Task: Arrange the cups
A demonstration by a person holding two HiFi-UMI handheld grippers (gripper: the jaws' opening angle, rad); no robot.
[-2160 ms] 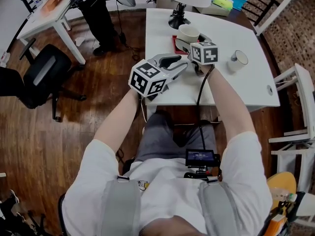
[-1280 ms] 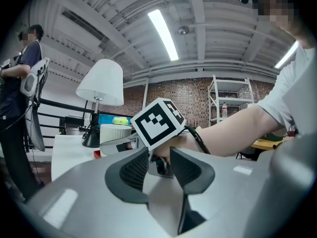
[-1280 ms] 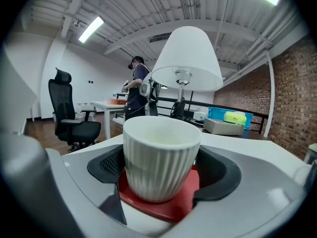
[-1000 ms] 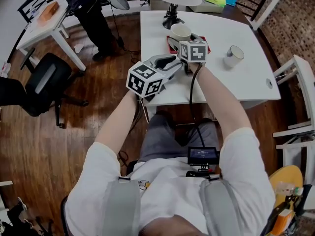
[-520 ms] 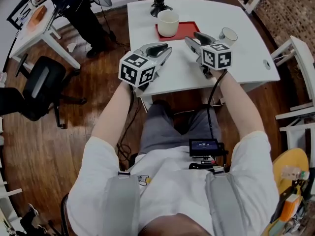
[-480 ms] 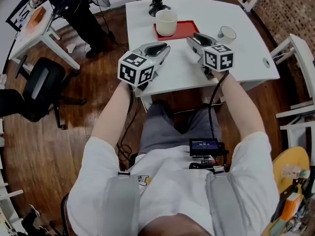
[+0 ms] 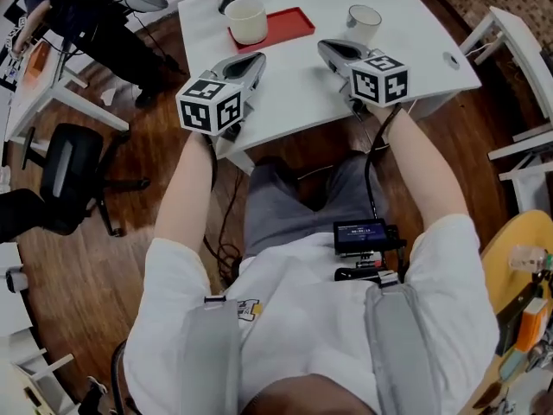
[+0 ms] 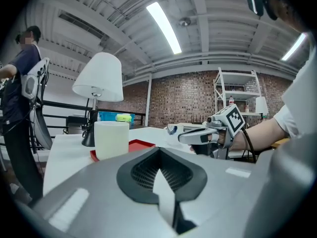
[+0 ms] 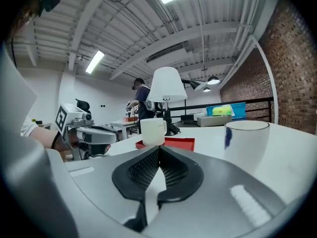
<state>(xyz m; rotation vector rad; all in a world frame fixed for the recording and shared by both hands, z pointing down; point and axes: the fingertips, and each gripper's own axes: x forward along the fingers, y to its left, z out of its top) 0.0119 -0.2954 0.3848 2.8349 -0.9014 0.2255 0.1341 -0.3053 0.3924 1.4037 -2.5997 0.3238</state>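
Note:
A cream cup (image 7: 247, 20) stands upright on a red tray (image 7: 285, 24) at the far side of the white table (image 7: 302, 93). A second white cup (image 7: 364, 20) stands to its right, off the tray. My left gripper (image 7: 251, 59) hovers over the table short of the tray, shut and empty. My right gripper (image 7: 327, 48) points between the two cups, its jaws just closed with nothing between them. In the right gripper view the white cup (image 9: 246, 140) is close on the right and the cream cup (image 9: 153, 131) farther ahead. The left gripper view has the cream cup (image 8: 111, 139) ahead on the left.
A table lamp (image 8: 98, 78) stands behind the tray. A person (image 7: 86, 15) is at a side desk at upper left, with a black office chair (image 7: 65, 167) nearby. White chairs (image 7: 518, 50) flank the table's right side. The table has a cable hole (image 7: 451, 59).
My right gripper drew back from the cream cup on the tray and swung right toward the second cup. Both grippers' jaws closed. The cream cup stays on the tray.

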